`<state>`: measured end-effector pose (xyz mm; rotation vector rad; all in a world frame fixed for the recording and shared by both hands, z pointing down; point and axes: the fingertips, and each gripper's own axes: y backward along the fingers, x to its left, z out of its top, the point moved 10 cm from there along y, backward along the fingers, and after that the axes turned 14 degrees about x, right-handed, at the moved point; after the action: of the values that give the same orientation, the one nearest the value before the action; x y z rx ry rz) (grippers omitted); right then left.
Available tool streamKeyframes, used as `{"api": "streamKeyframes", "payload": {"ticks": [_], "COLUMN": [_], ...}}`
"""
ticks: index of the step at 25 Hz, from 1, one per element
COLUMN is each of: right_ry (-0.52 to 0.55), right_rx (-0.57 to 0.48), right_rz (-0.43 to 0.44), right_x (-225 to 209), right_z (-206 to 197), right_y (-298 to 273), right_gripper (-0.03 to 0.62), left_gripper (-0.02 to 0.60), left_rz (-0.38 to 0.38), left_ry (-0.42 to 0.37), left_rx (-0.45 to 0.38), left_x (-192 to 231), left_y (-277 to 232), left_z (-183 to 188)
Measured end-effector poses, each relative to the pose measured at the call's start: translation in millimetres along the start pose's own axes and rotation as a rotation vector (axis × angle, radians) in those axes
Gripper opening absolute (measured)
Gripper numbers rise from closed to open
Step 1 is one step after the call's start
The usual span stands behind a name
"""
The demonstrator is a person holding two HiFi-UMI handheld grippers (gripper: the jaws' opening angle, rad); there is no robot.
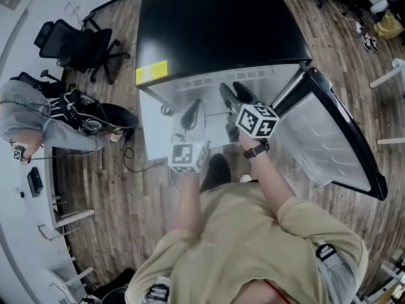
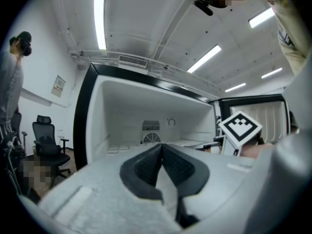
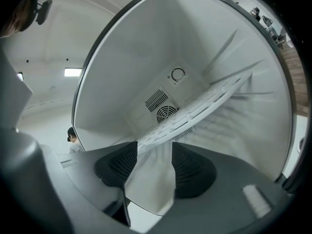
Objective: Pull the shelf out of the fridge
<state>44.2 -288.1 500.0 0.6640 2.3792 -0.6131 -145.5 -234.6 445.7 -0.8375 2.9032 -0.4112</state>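
Wood-plank floor [image 1: 145, 189] all round, with a black-topped fridge [image 1: 215, 24] standing in the middle of it and its door [image 1: 329, 132] swung wide open to the right in the head view. Someone in a beige shirt is standing right at the front opening with 2 grippers pointed into it. The left gripper [image 2: 162, 147] has its jaws pressed together at the tips with nothing pinched, and it's aimed at the white interior. The right gripper [image 3: 155, 147] has its jaws spread. The shelf [image 3: 204, 106] is a white slatted one and sits fully inside the fridge, running from the back wall next to the round fan vent [image 3: 167, 113] out toward the front opening. Its front edge comes right up to the tips of the right gripper's jaws, but the pads aren't squeezing it. It looks slanted in the right gripper view, while the left gripper view shows the inside sitting level. Off by the left wall there's a black office chair [image 1: 76, 43] and another person [image 1: 25, 119] in grey.
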Motion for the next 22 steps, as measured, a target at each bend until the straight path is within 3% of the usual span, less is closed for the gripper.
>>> {"api": "streamKeyframes", "payload": {"ticks": [4, 17, 22], "right_ry": [-0.06, -0.4, -0.443], "right_rx": [-0.008, -0.181, -0.248], "right_rz": [0.033, 0.192, 0.194], "right_x": [-0.4, -14.7, -19.4], "right_z": [4.9, 13.6, 14.5], "right_y": [-10.0, -28.0, -30.9], "right_gripper": [0.215, 0.169, 0.167], "left_gripper": [0.002, 0.002, 0.002], "left_rz": [0.011, -0.003, 0.014], "left_ry": [-0.01, -0.005, 0.017], "left_rx": [-0.017, -0.027, -0.036], "left_x": [3.7, 8.1, 12.3], "left_y": [-1.7, -8.1, -10.4], "left_z": [3.7, 10.7, 9.3]}}
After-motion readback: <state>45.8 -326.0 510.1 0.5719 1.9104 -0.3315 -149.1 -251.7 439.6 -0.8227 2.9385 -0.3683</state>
